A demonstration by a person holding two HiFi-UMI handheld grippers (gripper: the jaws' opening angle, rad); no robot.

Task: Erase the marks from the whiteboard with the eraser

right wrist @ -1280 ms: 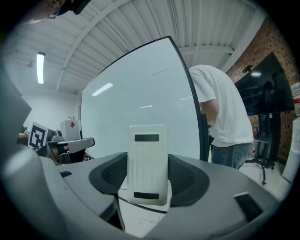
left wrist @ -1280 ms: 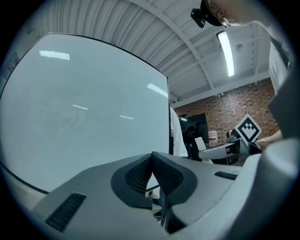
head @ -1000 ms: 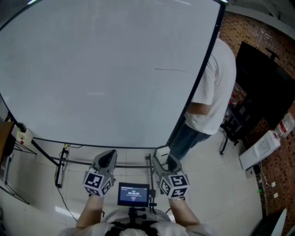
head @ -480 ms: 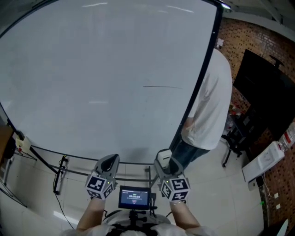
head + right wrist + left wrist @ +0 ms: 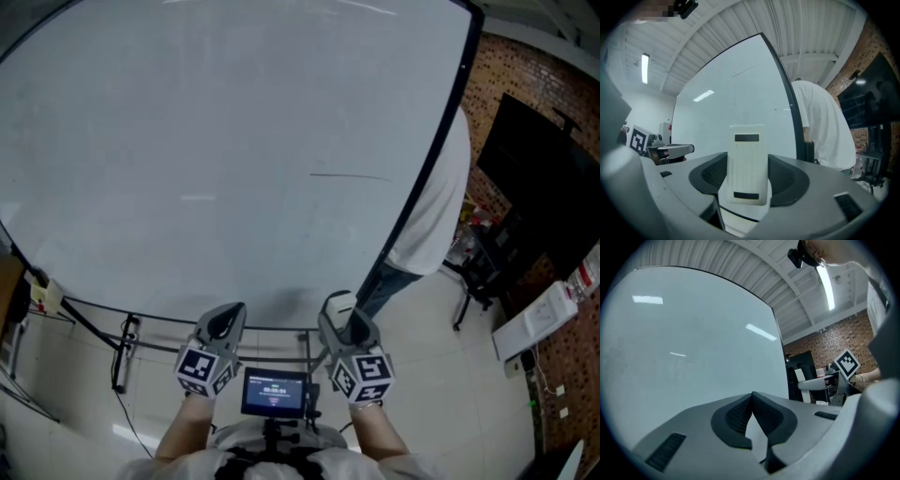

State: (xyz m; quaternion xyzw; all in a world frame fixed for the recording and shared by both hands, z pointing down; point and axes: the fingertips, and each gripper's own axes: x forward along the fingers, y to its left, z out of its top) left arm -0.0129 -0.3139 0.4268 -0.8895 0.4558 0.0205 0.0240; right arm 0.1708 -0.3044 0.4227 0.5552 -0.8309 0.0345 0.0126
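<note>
Evidently, the right gripper [image 5: 339, 314] is clamping the eraser [image 5: 747, 164], the left gripper [image 5: 752, 399] is sitting closed, and 1 line [image 5: 350, 175] is awaiting erasing.

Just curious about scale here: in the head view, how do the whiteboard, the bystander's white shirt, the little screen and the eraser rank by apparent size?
1. whiteboard
2. white shirt
3. little screen
4. eraser, though the right gripper hides part of it
</note>
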